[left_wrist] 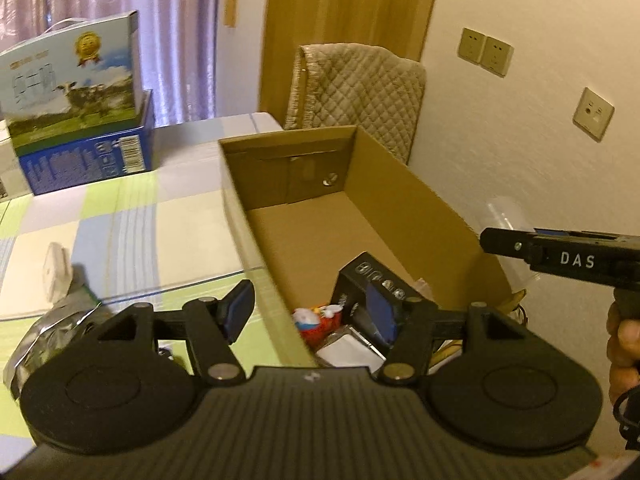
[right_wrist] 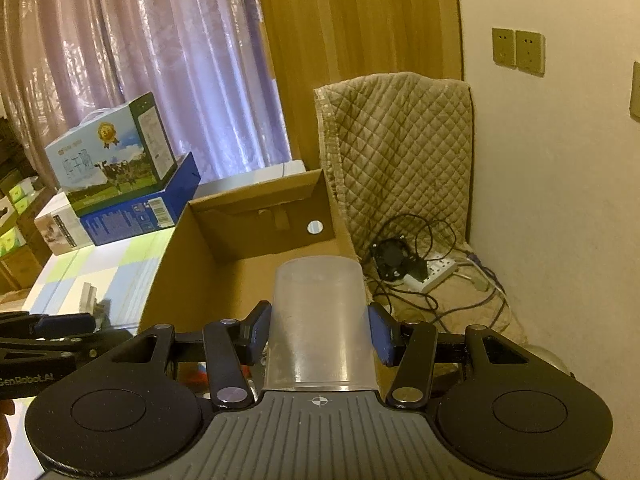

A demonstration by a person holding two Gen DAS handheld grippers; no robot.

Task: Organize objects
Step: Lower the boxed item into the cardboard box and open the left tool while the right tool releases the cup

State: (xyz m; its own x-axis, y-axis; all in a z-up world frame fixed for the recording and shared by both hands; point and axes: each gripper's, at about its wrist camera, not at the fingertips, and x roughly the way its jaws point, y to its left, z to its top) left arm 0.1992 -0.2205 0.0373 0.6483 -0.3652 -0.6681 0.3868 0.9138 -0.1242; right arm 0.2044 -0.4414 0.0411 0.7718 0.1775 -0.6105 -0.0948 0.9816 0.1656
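The right hand-held gripper (right_wrist: 319, 334) clamps a translucent plastic cup (right_wrist: 320, 320), its long axis pointing forward over the cardboard box (right_wrist: 192, 280), which lies directly ahead and below. The left hand-held gripper (left_wrist: 310, 314) hangs wide and empty over the box's near corner.

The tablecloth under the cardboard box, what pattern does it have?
The tablecloth has green, blue and white checks, clearest in the left wrist view.
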